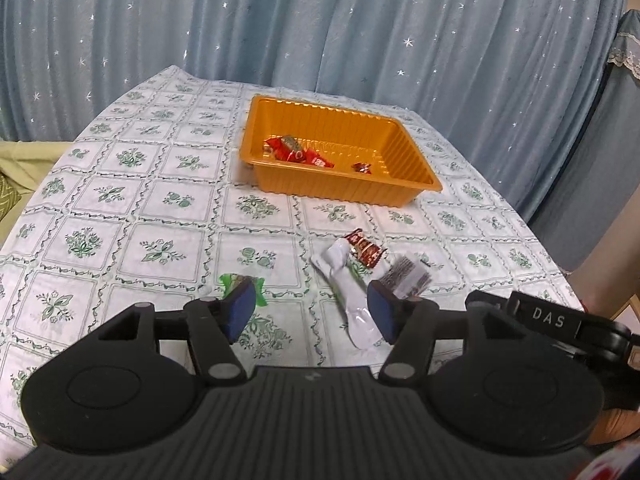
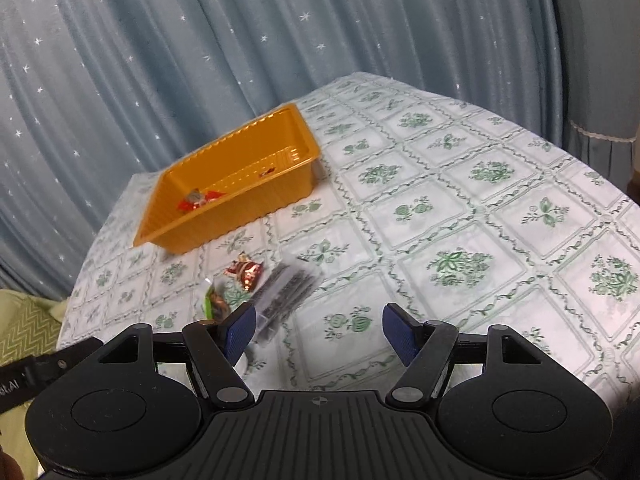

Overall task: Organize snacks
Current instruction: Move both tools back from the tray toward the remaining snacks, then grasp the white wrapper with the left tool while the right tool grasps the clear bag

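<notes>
One orange tray held two red snacks; four loose snacks on desk. Left claw and right claw both gaped, empty.

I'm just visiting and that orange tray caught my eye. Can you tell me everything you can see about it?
The orange tray is a shallow rectangular tub of what looks like thin glossy plastic, with ribbed walls and a flat rim. It sits upright on the floral tablecloth, towards the far edge by the blue curtain. Inside lie a few red-wrapped snacks and one small dark-wrapped piece. No gripper touches it.
</notes>
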`<state>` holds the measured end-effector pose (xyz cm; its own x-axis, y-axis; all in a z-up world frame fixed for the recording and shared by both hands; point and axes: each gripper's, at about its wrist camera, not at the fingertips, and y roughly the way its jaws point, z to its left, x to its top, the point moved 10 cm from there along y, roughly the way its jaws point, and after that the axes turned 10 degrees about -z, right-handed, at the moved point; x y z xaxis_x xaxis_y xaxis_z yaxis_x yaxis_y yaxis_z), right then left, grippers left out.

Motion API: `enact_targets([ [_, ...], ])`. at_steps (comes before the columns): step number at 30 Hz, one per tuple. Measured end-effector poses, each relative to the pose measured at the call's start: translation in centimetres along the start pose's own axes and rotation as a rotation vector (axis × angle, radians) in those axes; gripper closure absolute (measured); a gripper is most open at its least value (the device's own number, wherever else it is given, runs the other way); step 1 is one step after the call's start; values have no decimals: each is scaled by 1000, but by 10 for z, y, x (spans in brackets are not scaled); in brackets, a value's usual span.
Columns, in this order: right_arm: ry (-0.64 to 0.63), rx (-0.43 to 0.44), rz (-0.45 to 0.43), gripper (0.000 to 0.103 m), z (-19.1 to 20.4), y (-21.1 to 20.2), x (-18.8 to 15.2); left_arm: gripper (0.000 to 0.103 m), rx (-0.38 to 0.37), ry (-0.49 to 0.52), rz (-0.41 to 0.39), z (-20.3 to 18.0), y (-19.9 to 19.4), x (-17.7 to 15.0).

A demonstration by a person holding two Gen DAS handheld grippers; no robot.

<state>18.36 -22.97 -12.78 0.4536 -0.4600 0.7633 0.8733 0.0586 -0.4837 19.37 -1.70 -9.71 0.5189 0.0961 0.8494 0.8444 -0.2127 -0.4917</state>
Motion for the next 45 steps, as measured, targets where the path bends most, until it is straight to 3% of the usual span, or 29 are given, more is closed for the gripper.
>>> enact_targets([
  [5, -1, 31, 8, 33, 12, 14, 0, 31, 24, 1, -4, 7, 4, 0],
  [11, -12, 24, 42, 35, 23, 45, -7, 23, 39, -29, -4, 17, 11, -2],
  [21, -24, -4, 104, 44, 35, 97, -16, 21, 52, -45, -6, 28, 26, -4],
  [26, -168, -19, 95, 44, 47, 111, -20, 20, 67, -55, -5, 34, 30, -6],
  [33, -384, 6, 113, 62, 44, 105, -30, 19, 63, -54, 7, 32, 34, -7],
  [45, -395, -12, 93, 63, -9, 72, -24, 19, 0, -38, 43, -4, 53, -15],
])
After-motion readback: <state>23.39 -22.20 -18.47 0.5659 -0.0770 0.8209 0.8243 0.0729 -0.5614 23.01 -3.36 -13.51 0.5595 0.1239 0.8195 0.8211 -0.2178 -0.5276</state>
